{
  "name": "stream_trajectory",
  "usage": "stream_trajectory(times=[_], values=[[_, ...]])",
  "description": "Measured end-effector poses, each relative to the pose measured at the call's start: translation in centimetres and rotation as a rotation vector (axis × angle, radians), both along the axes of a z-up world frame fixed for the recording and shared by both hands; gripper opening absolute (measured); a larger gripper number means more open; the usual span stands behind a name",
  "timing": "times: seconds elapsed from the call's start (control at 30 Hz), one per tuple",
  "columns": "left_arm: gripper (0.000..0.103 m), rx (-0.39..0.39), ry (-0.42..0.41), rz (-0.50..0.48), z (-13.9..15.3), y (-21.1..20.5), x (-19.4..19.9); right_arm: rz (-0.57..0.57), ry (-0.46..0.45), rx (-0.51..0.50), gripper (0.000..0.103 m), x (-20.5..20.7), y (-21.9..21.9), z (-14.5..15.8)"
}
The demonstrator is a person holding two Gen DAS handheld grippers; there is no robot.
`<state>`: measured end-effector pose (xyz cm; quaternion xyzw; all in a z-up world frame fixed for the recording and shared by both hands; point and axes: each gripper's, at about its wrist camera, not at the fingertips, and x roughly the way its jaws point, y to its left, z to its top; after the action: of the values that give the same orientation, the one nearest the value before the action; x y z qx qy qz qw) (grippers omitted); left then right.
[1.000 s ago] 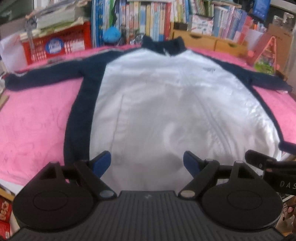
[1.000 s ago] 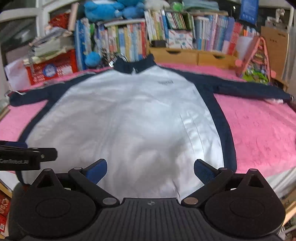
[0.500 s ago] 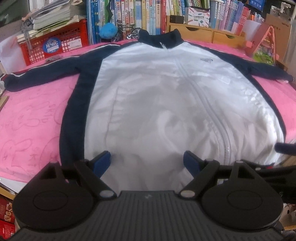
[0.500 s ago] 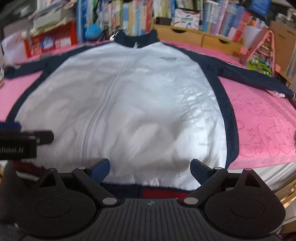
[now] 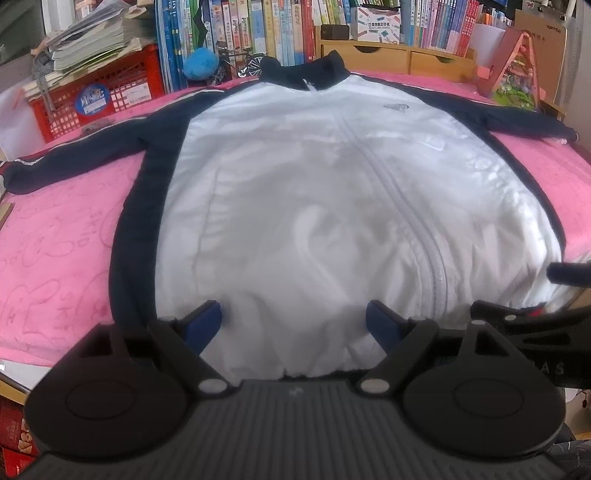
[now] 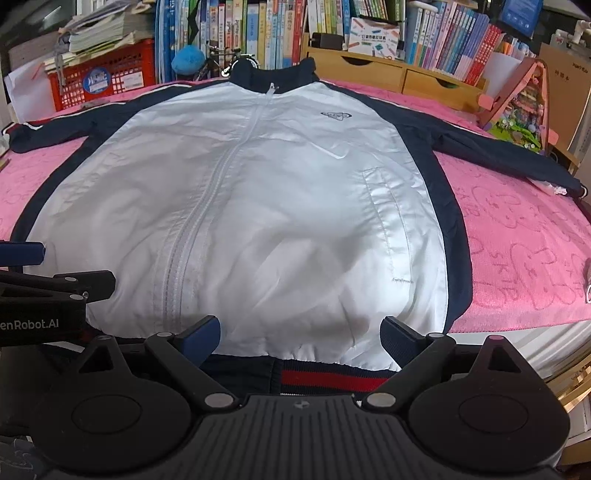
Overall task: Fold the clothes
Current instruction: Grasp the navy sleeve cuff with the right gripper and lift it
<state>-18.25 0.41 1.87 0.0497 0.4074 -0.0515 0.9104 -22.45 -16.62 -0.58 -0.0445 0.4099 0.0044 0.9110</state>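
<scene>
Jacket [image 6: 258, 206] lies flat, front up, zipped, spread across the pink towel [image 6: 524, 258]. Collar at 12 o'clock, hem [image 6: 325, 380] at 6 o'clock nearest both cameras. Both sleeves are stretched straight out: left sleeve [image 5: 74, 155] toward 9–10 o'clock, right sleeve [image 6: 498, 151] toward 2–3 o'clock. Nothing is doubled over anywhere, so it is not lying folded.

Left gripper [image 5: 293, 325]: fingers wide apart, nothing between them, hanging over the hem left of the zip [image 5: 417, 236]. Right gripper [image 6: 299, 338]: same, wide open, empty, centred over the hem's red-and-navy rib right of the zip. Each sees the other's finger at its frame edge, so the two sit side by side, level, along the 6 o'clock edge.

Why this layout, as a judgement: flat spread with sleeves out gives clean fold lines and every edge reachable. Wide jaws at the hem suit a two-point pinch on the rib, which is thicker and less slippery than the shiny white shell. The pose fits equally a release after smoothing the jacket out, so I won't call a direction.

Clutter at 12 o'clock (red crate [image 5: 96, 99], books [image 6: 443, 33], wooden drawers [image 6: 399, 74]) sits close behind the collar, leaving little spare room past it.
</scene>
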Motion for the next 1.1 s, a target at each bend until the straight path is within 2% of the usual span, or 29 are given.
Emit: stream_trajectory(times=[0.33, 0.57, 0.7, 0.77, 0.9, 1.1], values=[[0.088, -0.007, -0.008, -0.007, -0.1, -0.1, 0.3, 0.004, 0.005, 0.018, 0.094, 0.0, -0.5, -0.3], [0.088, -0.083, -0.136, 0.000, 2.6, 1.6, 3.6, -0.031, -0.238, 0.236, 0.099, 0.9, -5.8, 2.2], [0.088, -0.114, -0.182, 0.036, 3.1, 2.9, 6.5, -0.229, -0.406, 0.258, 0.100, 4.2, -13.1, 3.6], [0.088, -0.141, -0.182, 0.063, 2.8, 3.6, 7.8, -0.347, -0.460, 0.297, 0.100, 6.1, -17.9, 4.0], [0.088, -0.195, -0.183, 0.116, 2.1, 5.0, 10.4, -0.526, -0.503, 0.382, 0.099, 10.1, -27.0, 3.5], [0.088, -0.265, -0.165, 0.211, 0.3, 6.9, 12.9, -0.720, -0.563, 0.379, 0.099, 15.7, -37.7, 3.0]])
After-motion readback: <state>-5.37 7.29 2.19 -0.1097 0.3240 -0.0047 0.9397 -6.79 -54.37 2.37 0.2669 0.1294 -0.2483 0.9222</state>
